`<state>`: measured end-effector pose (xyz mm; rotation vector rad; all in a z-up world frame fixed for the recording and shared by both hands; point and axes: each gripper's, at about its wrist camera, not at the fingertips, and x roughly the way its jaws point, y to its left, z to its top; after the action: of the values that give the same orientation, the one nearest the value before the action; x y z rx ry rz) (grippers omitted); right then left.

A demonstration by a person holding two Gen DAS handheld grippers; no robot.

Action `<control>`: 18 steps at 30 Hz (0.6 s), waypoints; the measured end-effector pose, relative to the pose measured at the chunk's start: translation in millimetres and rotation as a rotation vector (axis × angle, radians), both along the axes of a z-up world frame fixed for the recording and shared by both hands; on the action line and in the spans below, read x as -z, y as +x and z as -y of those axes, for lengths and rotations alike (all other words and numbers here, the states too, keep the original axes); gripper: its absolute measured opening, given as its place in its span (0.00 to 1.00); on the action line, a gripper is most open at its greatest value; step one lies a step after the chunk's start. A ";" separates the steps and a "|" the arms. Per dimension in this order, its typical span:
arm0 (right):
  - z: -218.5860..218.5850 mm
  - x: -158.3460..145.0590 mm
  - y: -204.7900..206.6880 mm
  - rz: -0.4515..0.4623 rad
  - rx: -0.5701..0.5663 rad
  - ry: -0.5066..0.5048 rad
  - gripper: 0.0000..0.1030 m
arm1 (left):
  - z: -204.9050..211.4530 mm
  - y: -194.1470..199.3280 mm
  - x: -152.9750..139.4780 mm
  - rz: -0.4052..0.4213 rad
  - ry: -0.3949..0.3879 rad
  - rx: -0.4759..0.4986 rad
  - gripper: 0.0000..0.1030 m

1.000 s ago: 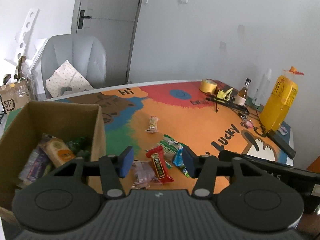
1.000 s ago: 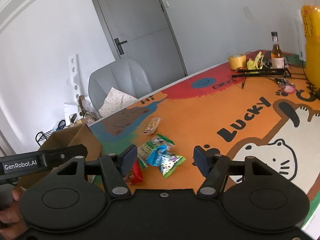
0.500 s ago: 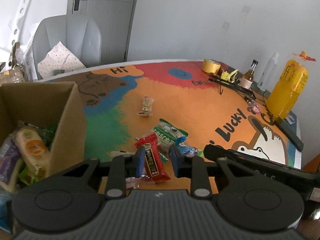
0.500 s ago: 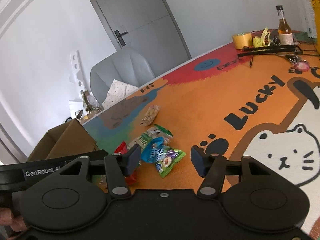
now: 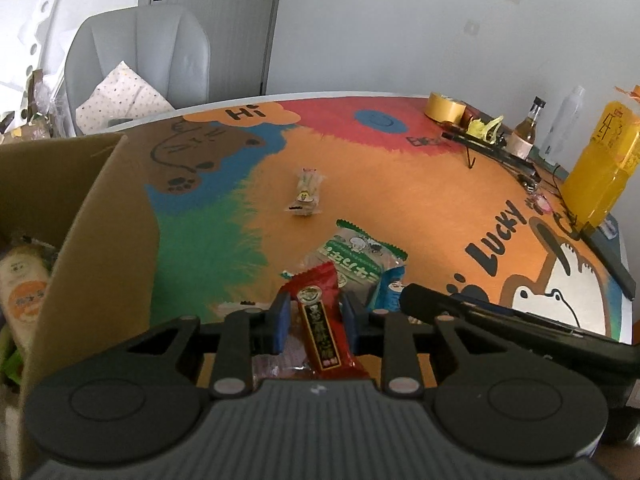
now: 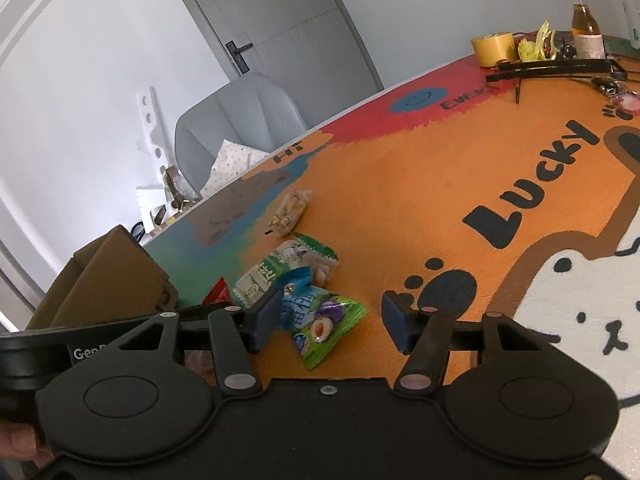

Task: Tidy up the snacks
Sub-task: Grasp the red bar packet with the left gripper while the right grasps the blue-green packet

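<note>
My left gripper (image 5: pixel 314 322) is shut on a red snack bar (image 5: pixel 320 320) low over the colourful table mat. Beside it lie a green-and-white snack packet (image 5: pixel 354 254) and a blue packet (image 5: pixel 390 286). A small beige snack (image 5: pixel 306 196) lies further out. The cardboard box (image 5: pixel 100 240) with several snacks stands at the left. My right gripper (image 6: pixel 332 320) is open, its fingers on either side of the blue-green plum snack packet (image 6: pixel 320 318), just above the mat. The green-and-white packet (image 6: pixel 280 270) and beige snack (image 6: pixel 290 212) show beyond it.
A yellow juice bottle (image 5: pixel 604 168), small glass bottle (image 5: pixel 526 130), tape roll (image 5: pixel 444 106) and black stand (image 5: pixel 492 148) sit along the far right edge. A grey chair (image 5: pixel 140 60) stands behind the table. A black remote (image 5: pixel 612 256) lies at the right edge.
My left gripper has gone from wide open to shut on the red snack bar. My right gripper has lowered over the blue-green packet, still open.
</note>
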<state>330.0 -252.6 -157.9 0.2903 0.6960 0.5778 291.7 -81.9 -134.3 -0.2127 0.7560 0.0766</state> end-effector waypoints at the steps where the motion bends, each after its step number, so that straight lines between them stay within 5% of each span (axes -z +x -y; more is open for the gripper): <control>1: 0.3 0.1 1.0 -0.001 -0.001 0.002 0.56 | 0.7 1.6 1.7 -0.004 0.001 0.006 0.28; 14: -6.7 -2.2 5.1 0.010 -0.014 -0.032 0.56 | -3.2 0.9 3.3 -0.003 -0.026 0.012 0.19; 18: -17.8 -3.6 0.6 0.045 -0.022 -0.110 0.56 | -5.4 -6.9 -8.3 0.029 -0.022 0.012 0.19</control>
<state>330.6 -234.9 -154.3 0.1676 0.6857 0.5631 284.8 -76.4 -126.0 -0.2297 0.7291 0.0534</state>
